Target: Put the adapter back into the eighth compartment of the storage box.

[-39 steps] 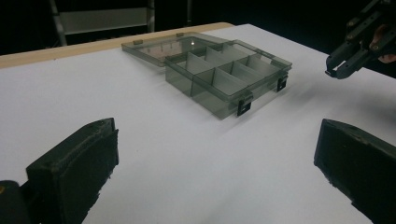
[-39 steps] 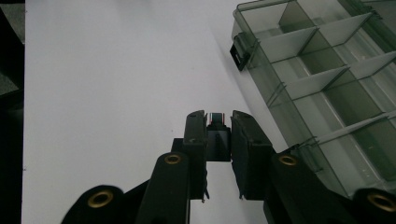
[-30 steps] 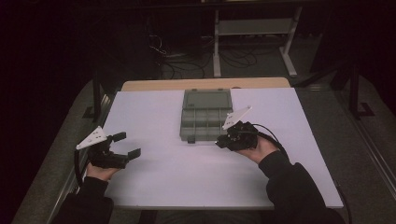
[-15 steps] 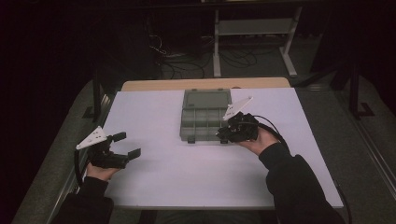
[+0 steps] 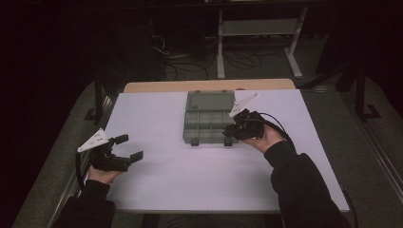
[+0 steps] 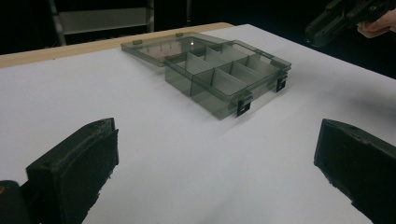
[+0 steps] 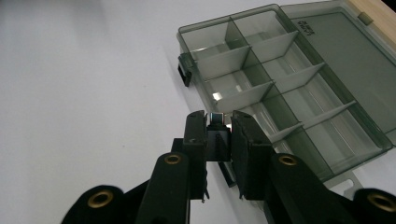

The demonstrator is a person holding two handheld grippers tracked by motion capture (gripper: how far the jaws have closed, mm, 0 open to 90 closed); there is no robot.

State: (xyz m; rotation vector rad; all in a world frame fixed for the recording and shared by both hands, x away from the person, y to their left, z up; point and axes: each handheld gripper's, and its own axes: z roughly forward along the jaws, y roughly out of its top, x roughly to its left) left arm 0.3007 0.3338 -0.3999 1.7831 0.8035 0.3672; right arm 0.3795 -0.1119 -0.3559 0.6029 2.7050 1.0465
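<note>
A smoky-grey clear organizer box (image 5: 209, 124) lies open mid-table, its lid (image 5: 210, 100) folded flat behind it and its divided compartments looking empty. My right gripper (image 5: 229, 133) is at the box's front right corner, shut on a small dark part (image 7: 217, 118) with a shiny end. In the right gripper view the jaws (image 7: 218, 124) hover just in front of the box (image 7: 280, 84), near its front wall. My left gripper (image 5: 129, 147) rests at the table's left side, open and holding nothing. In the left gripper view the box (image 6: 229, 77) lies ahead between the spread jaws (image 6: 217, 135).
The white tabletop (image 5: 180, 166) has bare room in front of and to both sides of the box. A wooden strip (image 5: 209, 85) borders the far edge. Beyond it are a dark floor, cables and a metal stand (image 5: 259, 28).
My right gripper has moved a little farther from me and closer to the box's front right corner, still holding the small part. The left gripper has stayed put.
</note>
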